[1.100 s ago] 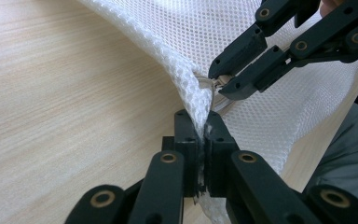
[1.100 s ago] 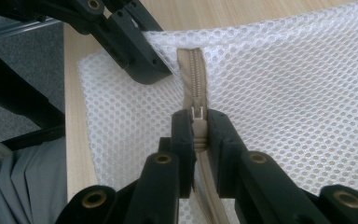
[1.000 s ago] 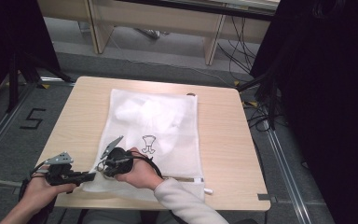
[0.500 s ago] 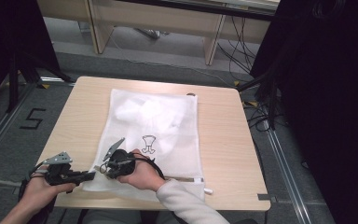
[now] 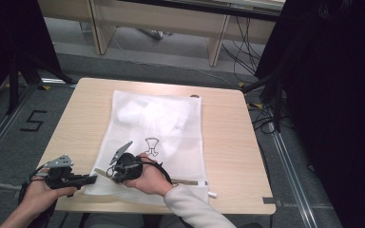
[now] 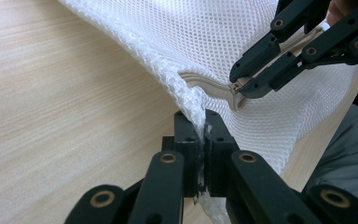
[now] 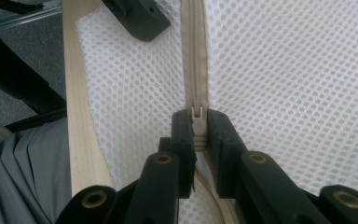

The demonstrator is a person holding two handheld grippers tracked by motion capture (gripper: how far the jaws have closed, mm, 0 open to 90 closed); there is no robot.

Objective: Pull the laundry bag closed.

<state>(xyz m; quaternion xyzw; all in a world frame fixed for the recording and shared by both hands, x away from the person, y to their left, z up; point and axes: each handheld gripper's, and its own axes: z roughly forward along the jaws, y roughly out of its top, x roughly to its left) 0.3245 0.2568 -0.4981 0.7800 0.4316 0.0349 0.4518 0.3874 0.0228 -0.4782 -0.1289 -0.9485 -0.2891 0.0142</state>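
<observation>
Your white mesh laundry bag [image 5: 157,137] lies flat on the wooden table [image 5: 228,142], its zipper edge along the table's near side, closest to you. Your left gripper [image 6: 201,135] is clenched on the bag's near-left corner: in the left gripper view the jaws are pressed together with a fold of mesh pinched between them, lifting that corner off the tabletop. From the high view, that gripper [image 5: 83,179] sits at the bag's left end, your left hand [image 5: 40,192] behind it, off the bag.

Your right gripper [image 7: 197,125] is grasping the zipper slider [image 7: 196,113]: in the right gripper view the jaws are clamped on it from both sides, with the beige zipper tape [image 7: 193,51] running straight away from the jaws. In the high view this gripper [image 5: 115,172] is on the bag, just beside your left one, near the zipper's left end. The slider [image 6: 237,88] also shows in the left gripper view, caught between the other gripper's tips. Your grey sleeve [image 5: 190,209] crosses the bag's near edge.
</observation>
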